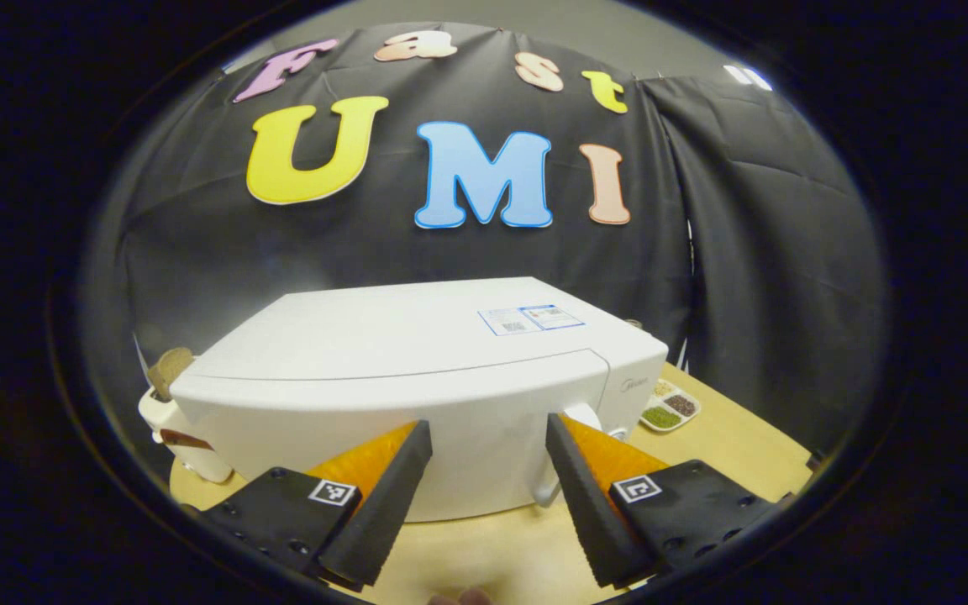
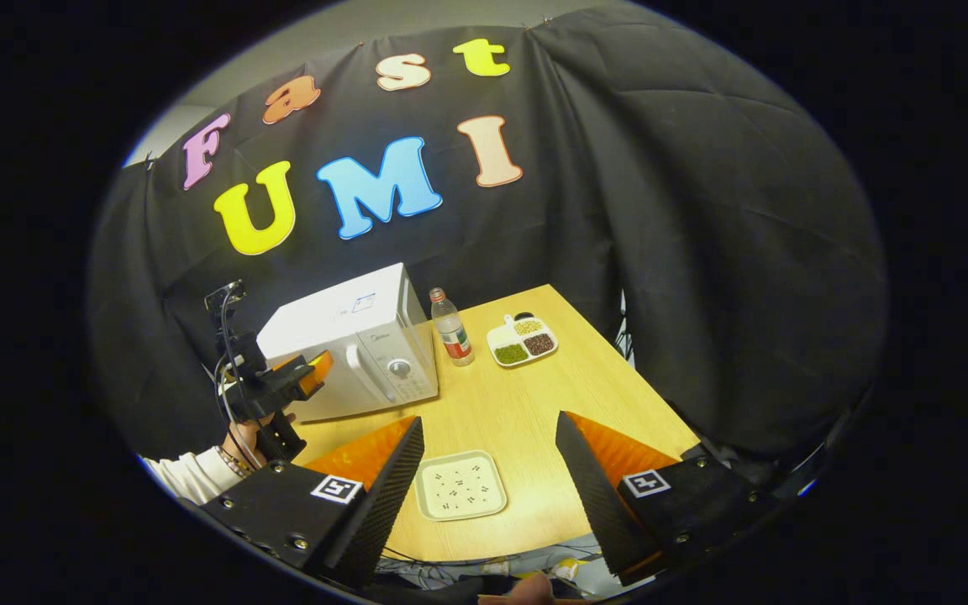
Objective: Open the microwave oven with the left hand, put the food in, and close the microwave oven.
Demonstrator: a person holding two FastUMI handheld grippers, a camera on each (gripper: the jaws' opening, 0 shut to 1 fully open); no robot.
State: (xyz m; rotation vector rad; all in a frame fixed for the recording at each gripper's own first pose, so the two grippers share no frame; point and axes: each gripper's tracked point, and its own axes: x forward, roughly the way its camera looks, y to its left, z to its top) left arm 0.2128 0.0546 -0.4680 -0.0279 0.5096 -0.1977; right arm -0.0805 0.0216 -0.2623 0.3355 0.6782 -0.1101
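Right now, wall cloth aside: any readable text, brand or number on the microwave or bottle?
Nothing legible enough to quote.
Microwave top sticker: print too small to read.
Brand mark on its front: blurred.
Bottle label: too small to read.

Wooden table (image 2: 585,395) w/ a clear bottle (image 2: 451,326), red label, upright. Just right of it, a divided dish (image 2: 522,340) w/ green, brown & pale grains. White toaster (image 1: 166,420) at far left, bread sticking up.
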